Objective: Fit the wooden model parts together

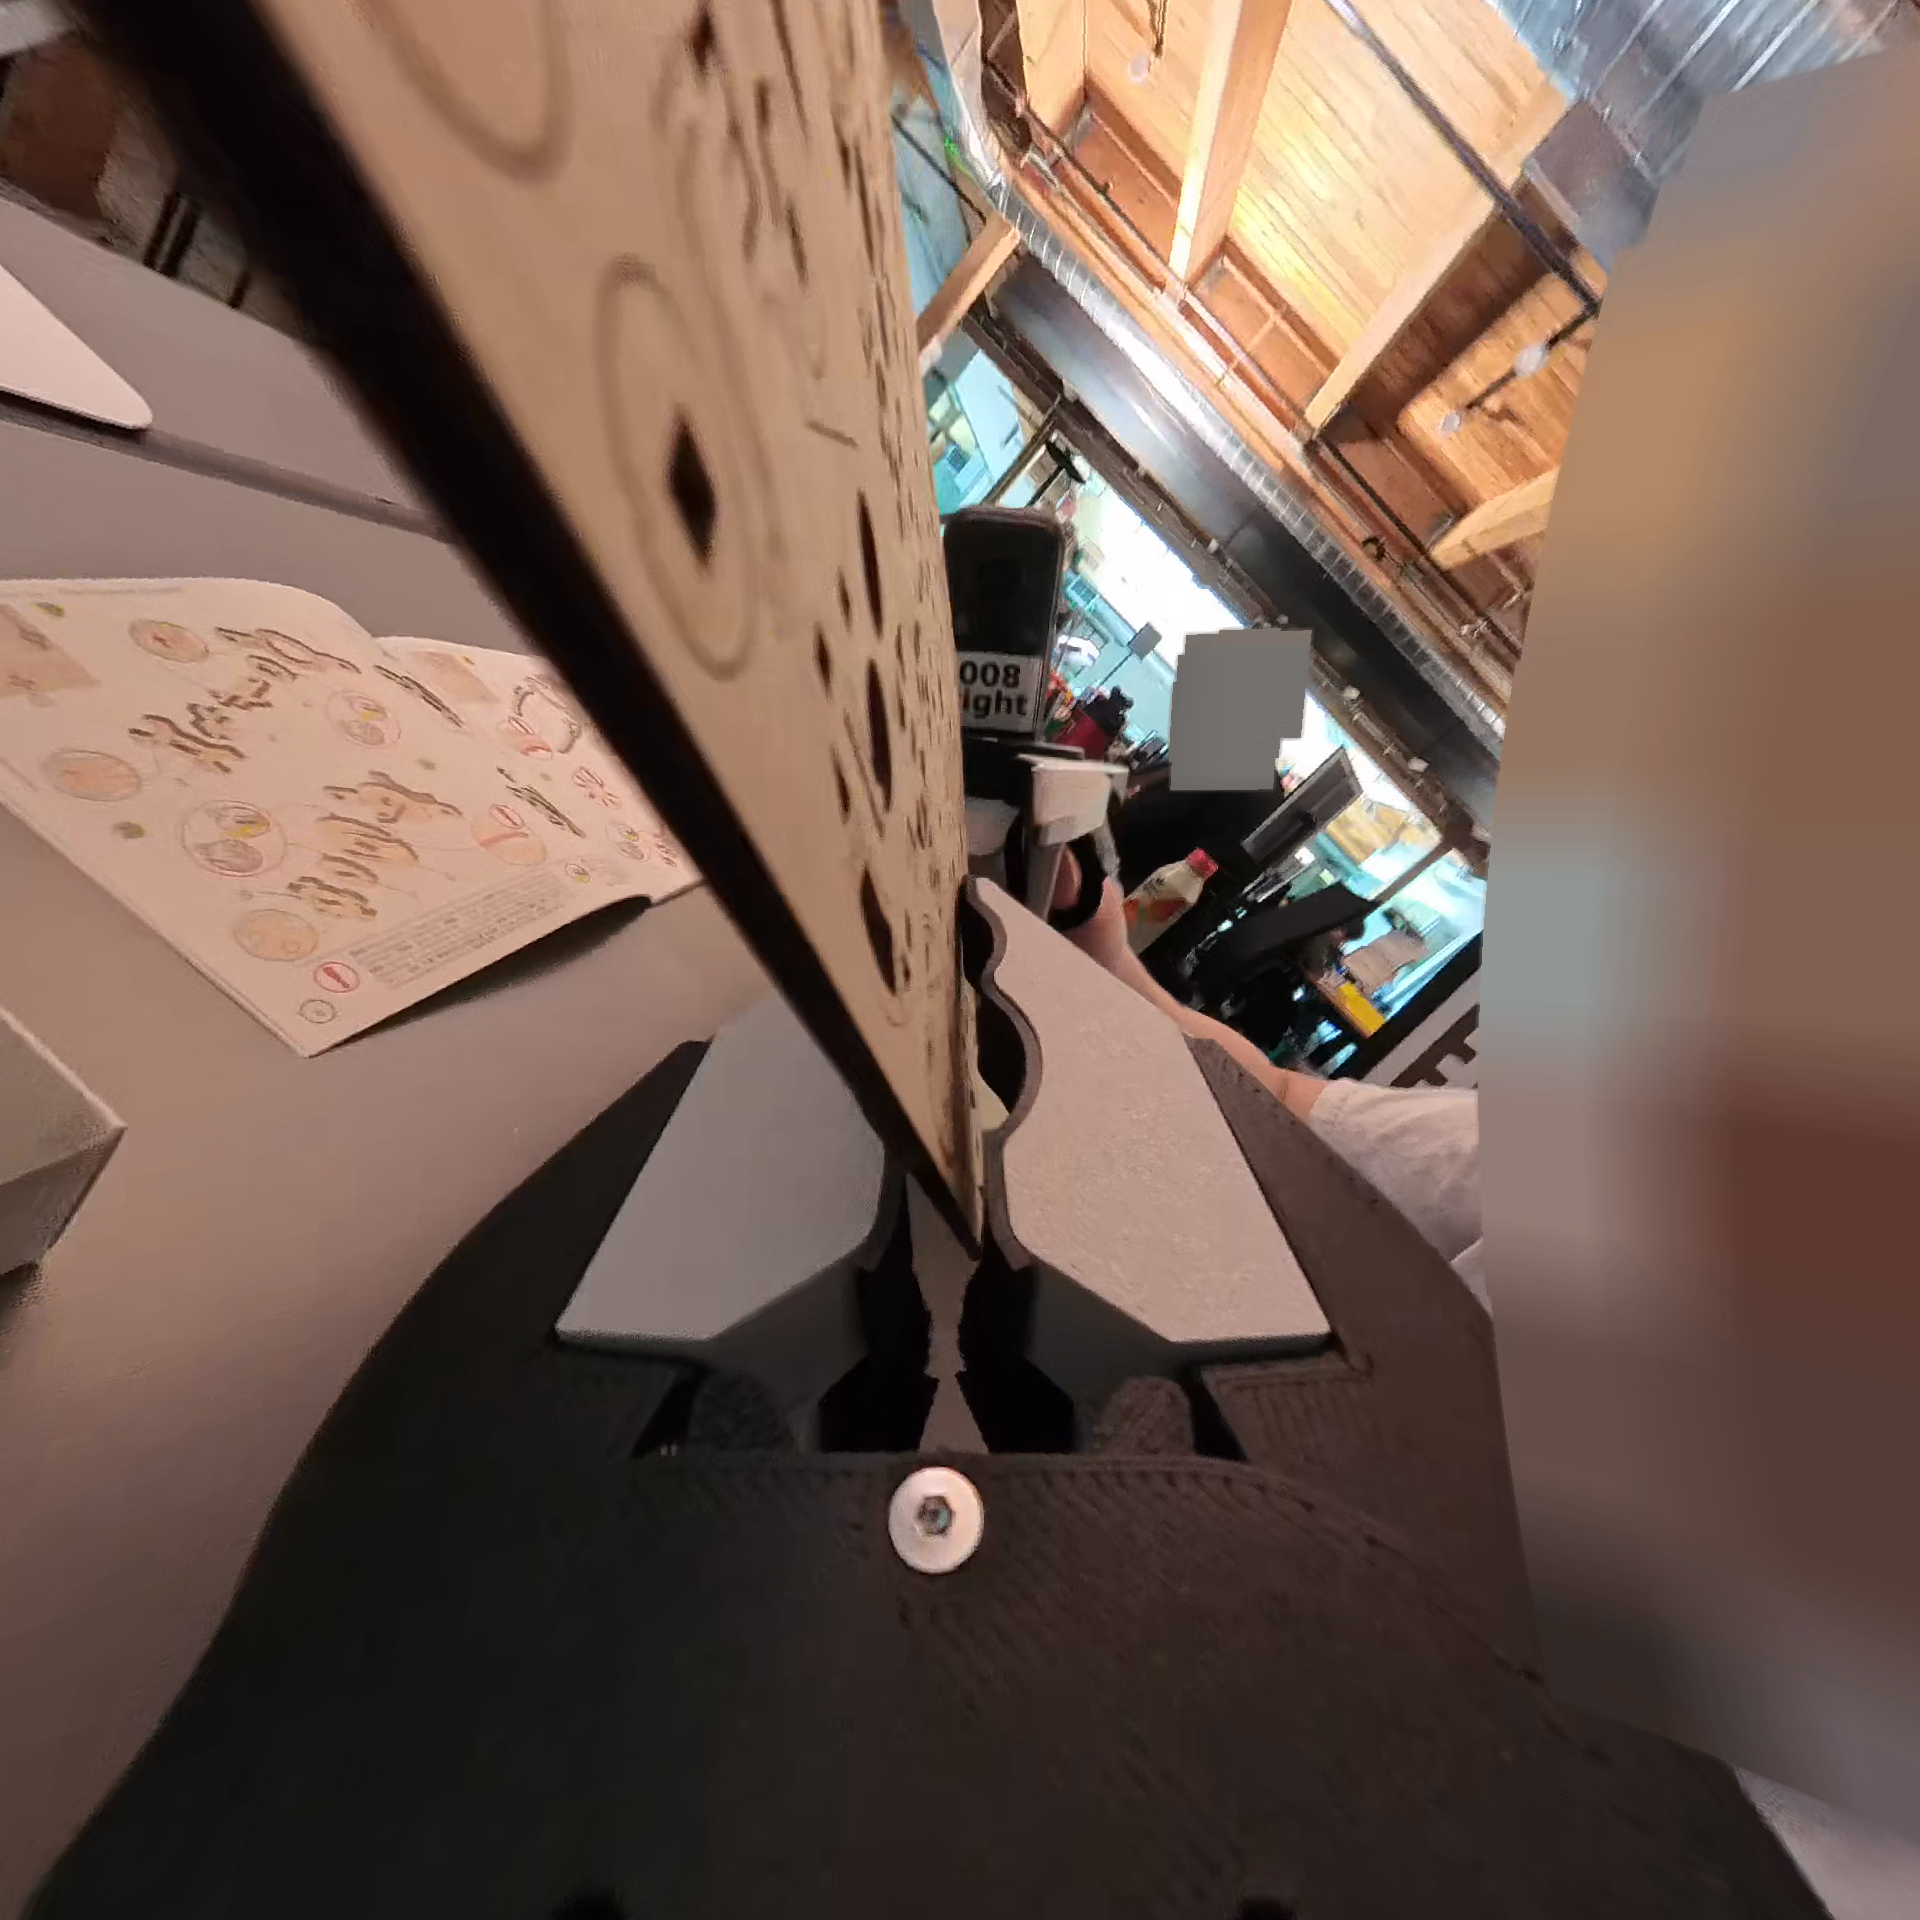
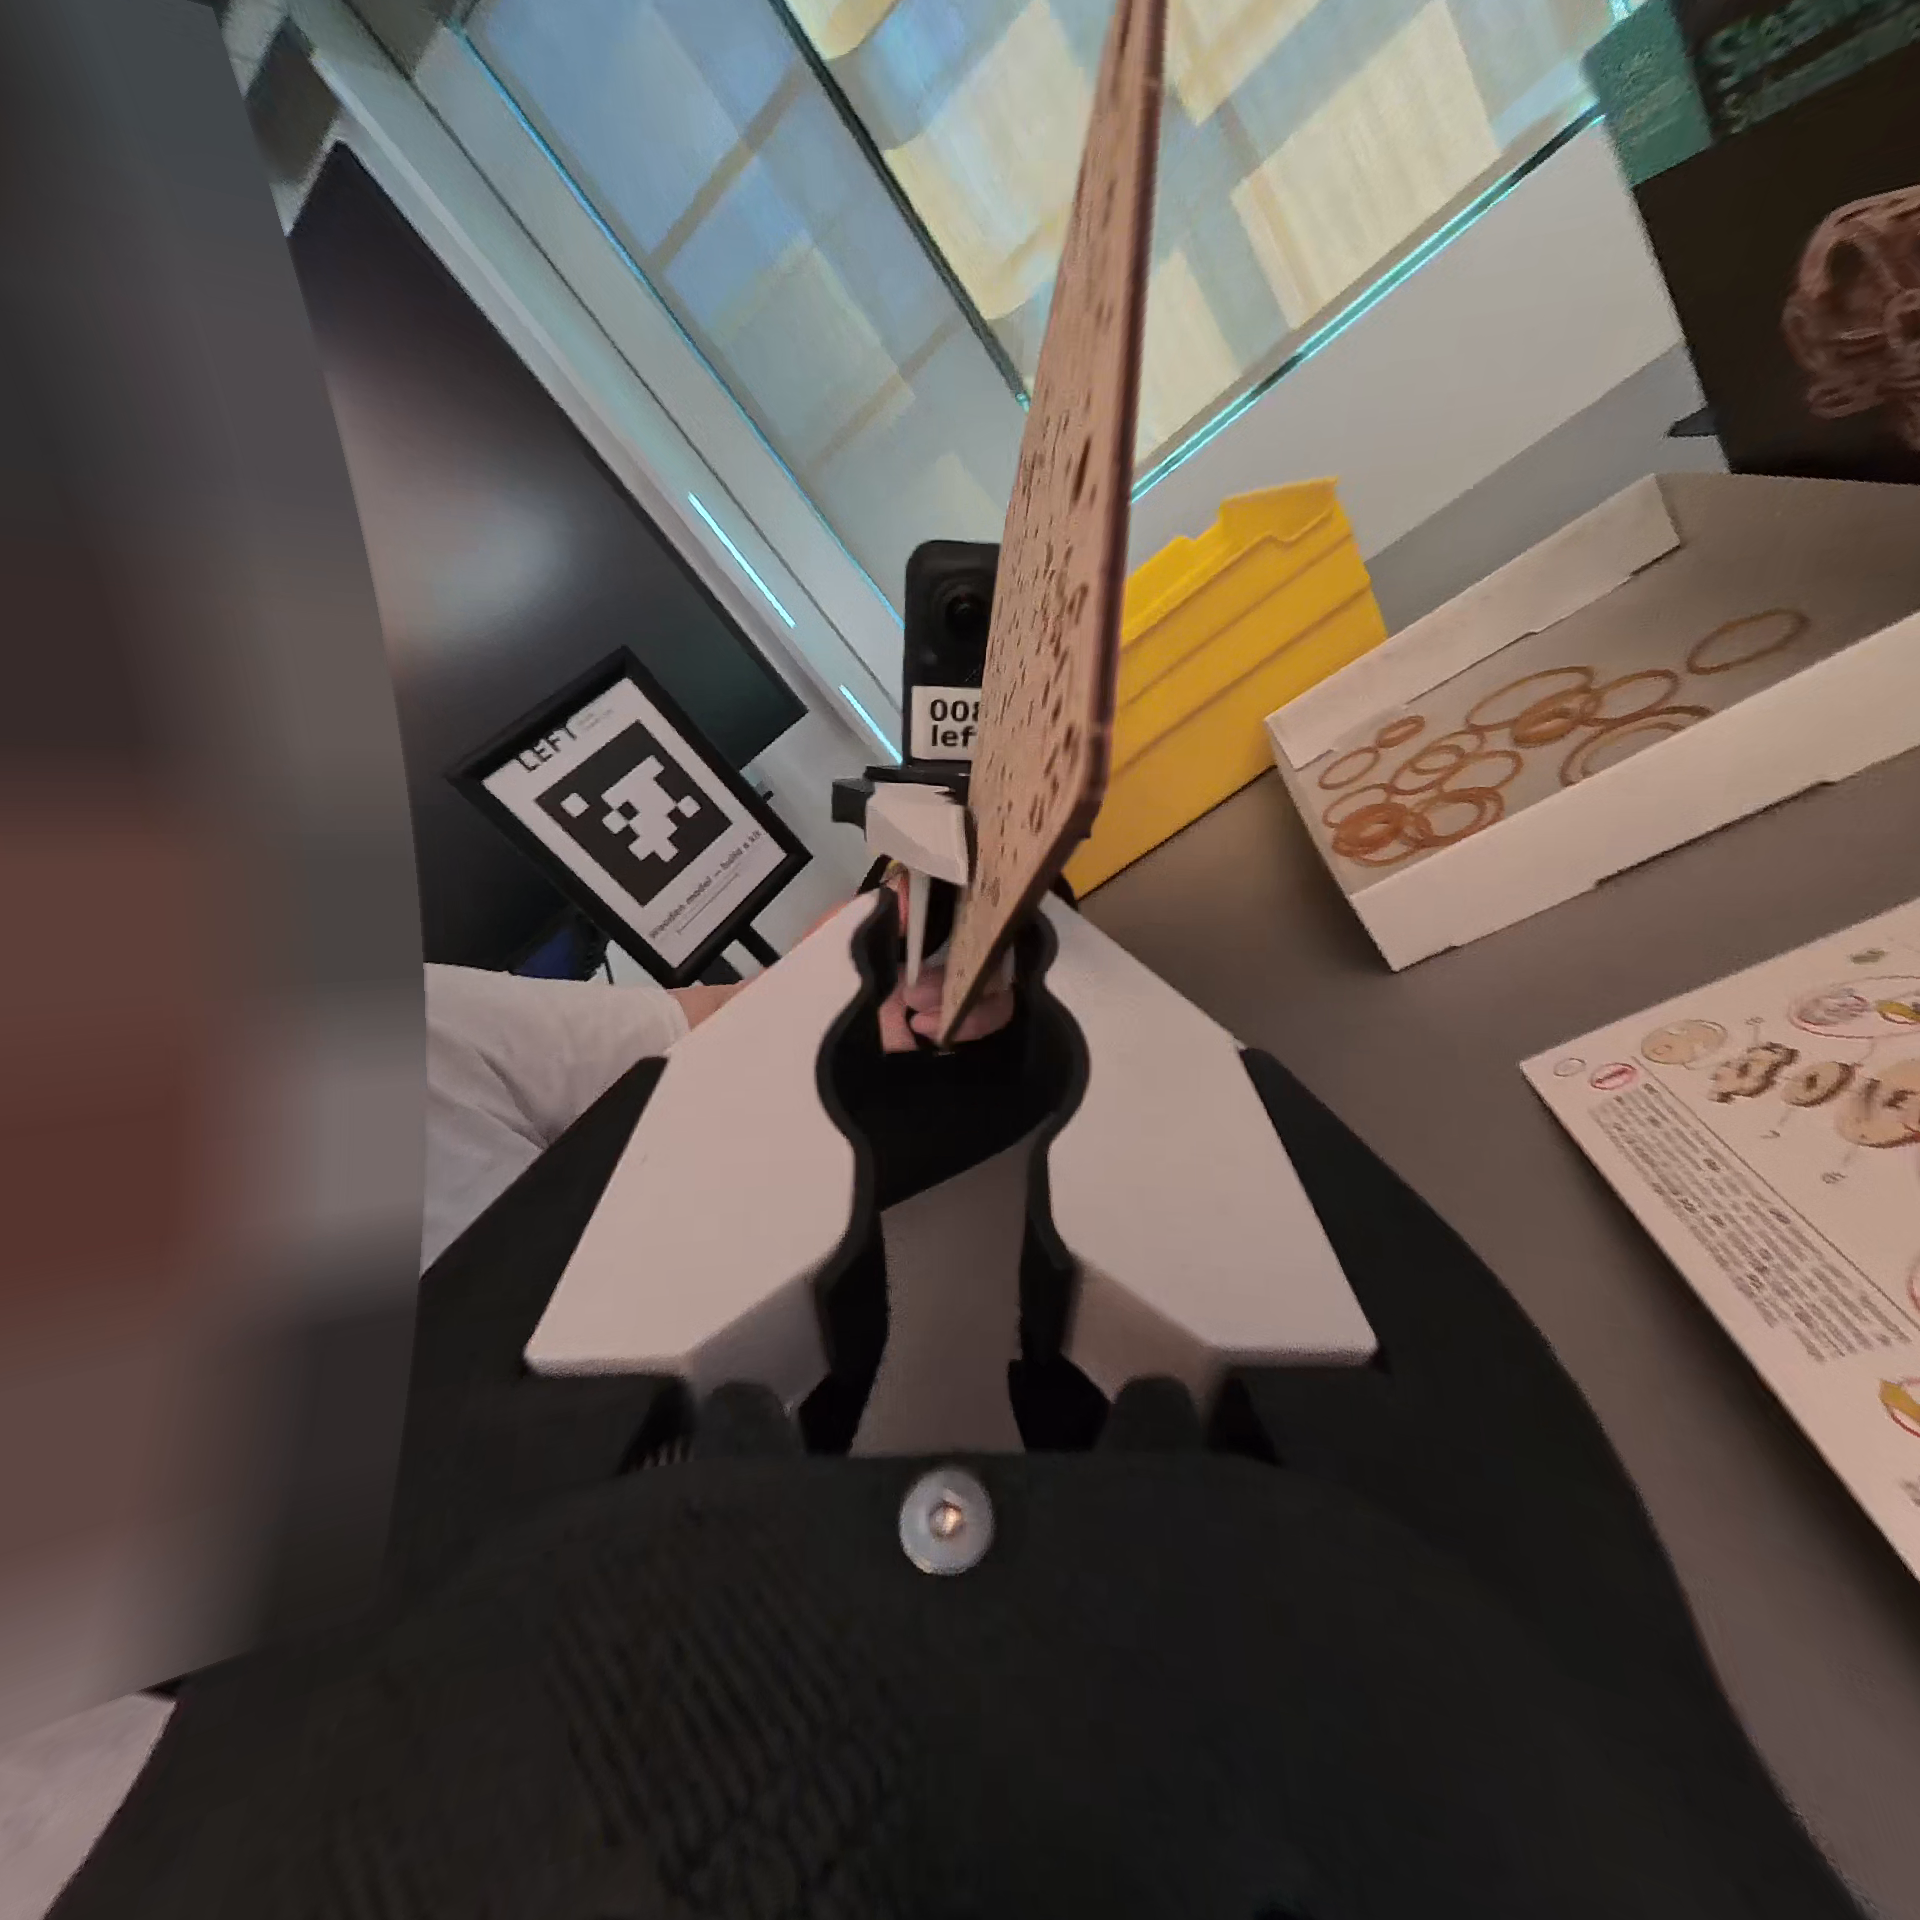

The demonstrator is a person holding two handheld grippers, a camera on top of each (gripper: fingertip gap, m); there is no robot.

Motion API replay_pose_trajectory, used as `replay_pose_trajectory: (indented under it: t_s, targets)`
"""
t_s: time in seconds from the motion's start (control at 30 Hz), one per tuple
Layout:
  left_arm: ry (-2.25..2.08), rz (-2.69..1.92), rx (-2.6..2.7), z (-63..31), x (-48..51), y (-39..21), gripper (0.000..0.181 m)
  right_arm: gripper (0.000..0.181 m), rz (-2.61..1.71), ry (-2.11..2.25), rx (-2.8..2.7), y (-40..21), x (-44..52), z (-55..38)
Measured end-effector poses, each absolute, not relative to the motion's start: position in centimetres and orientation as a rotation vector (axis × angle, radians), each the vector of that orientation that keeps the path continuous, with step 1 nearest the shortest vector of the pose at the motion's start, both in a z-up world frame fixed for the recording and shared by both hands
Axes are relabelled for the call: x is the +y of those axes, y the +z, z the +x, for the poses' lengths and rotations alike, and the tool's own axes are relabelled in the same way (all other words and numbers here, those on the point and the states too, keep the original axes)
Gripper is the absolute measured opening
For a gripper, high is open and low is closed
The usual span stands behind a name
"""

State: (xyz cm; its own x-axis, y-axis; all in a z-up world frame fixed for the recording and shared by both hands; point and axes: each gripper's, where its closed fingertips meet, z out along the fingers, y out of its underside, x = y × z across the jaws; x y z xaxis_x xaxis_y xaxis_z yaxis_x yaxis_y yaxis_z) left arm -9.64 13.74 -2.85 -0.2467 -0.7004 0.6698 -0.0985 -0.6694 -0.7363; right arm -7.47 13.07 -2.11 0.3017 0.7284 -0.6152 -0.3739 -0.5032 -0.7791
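A thin laser-cut wooden sheet (image 1: 644,416) full of cut-out model parts is held up in the air, tilted. My left gripper (image 1: 883,966) is shut on the sheet's lower edge. In the right wrist view the same sheet (image 2: 1070,520) stands edge-on, with its lower corner between the tips of my right gripper (image 2: 961,935). The right gripper's jaws stand apart, wider than the sheet. The left gripper (image 2: 920,831) shows behind the sheet there, and the right gripper (image 1: 1039,821) shows behind the sheet in the left wrist view.
An open instruction booklet (image 1: 312,790) lies on the grey table (image 1: 208,1299); it also shows in the right wrist view (image 2: 1766,1143). A white box (image 2: 1403,925) holds several wooden rings (image 2: 1455,779). A yellow bin (image 2: 1226,665), a framed marker sign (image 2: 634,810) and a dark kit box (image 2: 1818,312) stand beyond. Left and right tips are no more than a few centimetres apart.
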Motion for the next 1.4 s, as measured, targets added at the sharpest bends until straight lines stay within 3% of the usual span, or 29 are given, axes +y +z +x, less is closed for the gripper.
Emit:
replay_pose_trajectory:
  t_s: [0.27, 0.93, 1.4]
  targets:
    - [-1.995, -1.651, 0.907, -9.6, 14.6, -3.5, 0.000, 0.013, -1.684, 1.204, -0.301, -3.8, 14.0, -6.6]
    - [-1.960, -1.668, 0.942, -9.5, 14.1, -3.7, 0.000, 0.003, -1.712, 1.330, -0.273, -4.2, 13.5, -7.3]
    - [-1.990, -1.655, 0.931, -9.5, 14.0, -3.4, 0.000, 0.006, -1.666, 1.339, -0.303, -3.7, 13.5, -7.4]
